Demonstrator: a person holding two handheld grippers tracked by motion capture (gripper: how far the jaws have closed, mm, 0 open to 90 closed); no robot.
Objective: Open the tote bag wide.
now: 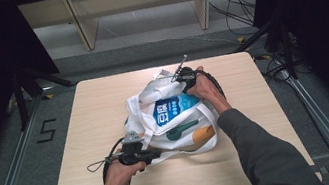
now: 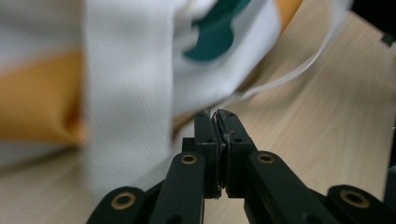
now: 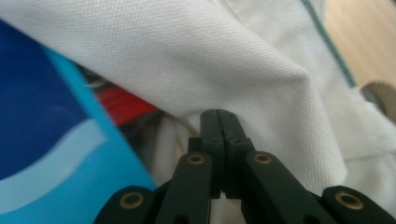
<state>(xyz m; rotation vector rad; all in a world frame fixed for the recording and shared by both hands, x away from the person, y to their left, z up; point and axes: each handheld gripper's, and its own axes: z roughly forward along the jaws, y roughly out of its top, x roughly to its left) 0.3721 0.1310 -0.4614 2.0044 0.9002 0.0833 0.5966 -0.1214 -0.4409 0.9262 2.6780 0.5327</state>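
Nearest to us, our left gripper (image 1: 155, 154) sits at the near edge of the white canvas tote bag with teal and orange print (image 1: 187, 132); in the left gripper view its jaws are pressed together with nothing we can make out between them, the bag's white strap (image 2: 126, 93) hanging just beside and beyond the tips. The bag lies crumpled in the middle of the pale wooden table (image 1: 88, 135), its mouth turned toward the far side, and a blue and white packet (image 1: 172, 107) shows through the opening. Farther off, our right gripper (image 1: 181, 75) is at the bag's far rim, jaws clamped tight; in the right gripper view the tips butt against a fold of the white cloth (image 3: 243, 70), but we cannot tell whether any fabric is pinched. We judge that we are working the bag's mouth around the packet. The next move calls for a real hold on the rim, spreading it wide enough.
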